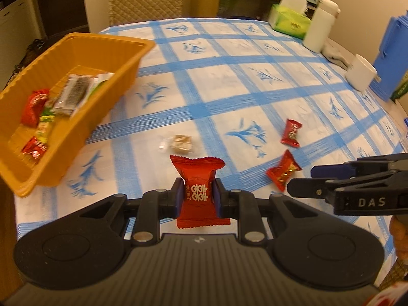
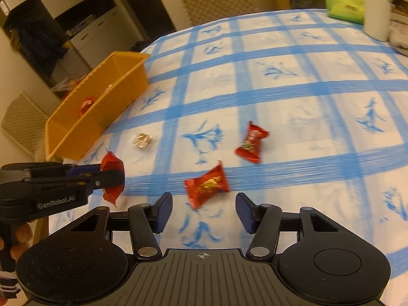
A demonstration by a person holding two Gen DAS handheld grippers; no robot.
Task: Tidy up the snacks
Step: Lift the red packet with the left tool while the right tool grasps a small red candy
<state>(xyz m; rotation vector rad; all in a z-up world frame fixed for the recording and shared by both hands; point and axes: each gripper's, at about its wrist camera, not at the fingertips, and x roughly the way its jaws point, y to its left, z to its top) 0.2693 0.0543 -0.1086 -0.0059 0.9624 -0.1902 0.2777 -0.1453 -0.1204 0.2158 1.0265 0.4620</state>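
At the left of the left wrist view, the orange basket [image 1: 76, 81] is cut off by the frame edge, its snacks partly overlapping. Bottom centre, the left tongs [image 1: 198, 196] pinch a red candy [image 1: 197, 191]. In the right wrist view, the right tongs [image 2: 204, 213] stand half-wide, empty, above a blurred red packet [image 2: 206, 185] on the table [image 2: 306, 102].

Left wrist camera sits right behind its own fingers, tilted down over the tablecloth [image 1: 255, 81], close above it. It faces across the table, the basket [image 1: 76, 51] near on its left, the right gripper [image 1: 303, 181] poking in from the right edge. Right wrist camera does the same, angled down from beside it; here the basket [image 2: 102, 97] lies farther off left and the left gripper [image 2: 119, 176] enters at the left edge. Both views share the basket, the cloth's middle and the loose candies [image 1: 283, 172] [image 2: 206, 185].
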